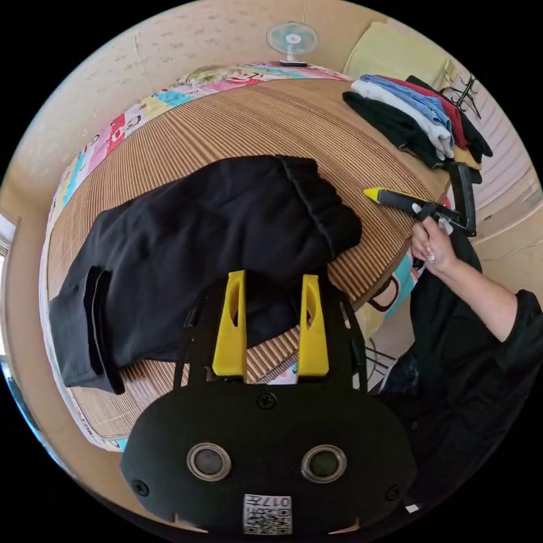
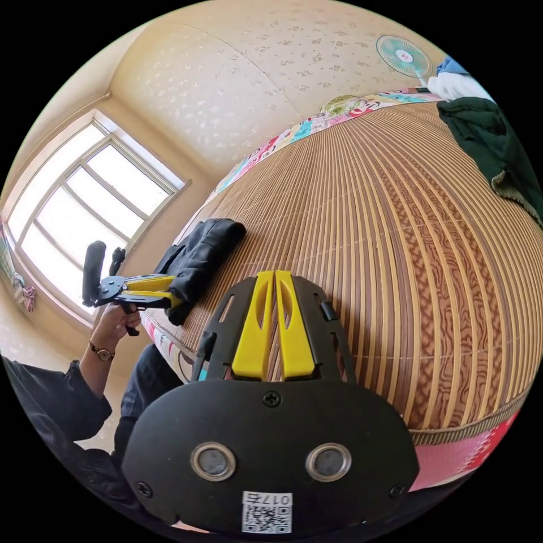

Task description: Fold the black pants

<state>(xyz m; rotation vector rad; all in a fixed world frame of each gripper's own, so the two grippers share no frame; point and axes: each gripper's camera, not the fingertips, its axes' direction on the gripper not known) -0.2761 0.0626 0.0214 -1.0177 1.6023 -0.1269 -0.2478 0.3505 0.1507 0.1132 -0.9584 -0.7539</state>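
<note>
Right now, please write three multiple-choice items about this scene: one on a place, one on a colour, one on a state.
1. Where do the black pants lie?
A. on the slatted mat
B. on the floor
C. on a chair

2. What colour are the left claw jaws?
A. red
B. yellow
C. white

3. How does the right claw stand?
A. wide open
B. shut on the pants
C. shut, holding nothing

Answers: 1 A, the pants rest on the mat. 2 B, both jaws are yellow. 3 C, its jaws meet over bare mat.

black pants [image 1: 215,249] near edge: behind left gripper's jaws | clothes pile [image 2: 486,141]: cut by frame
</note>
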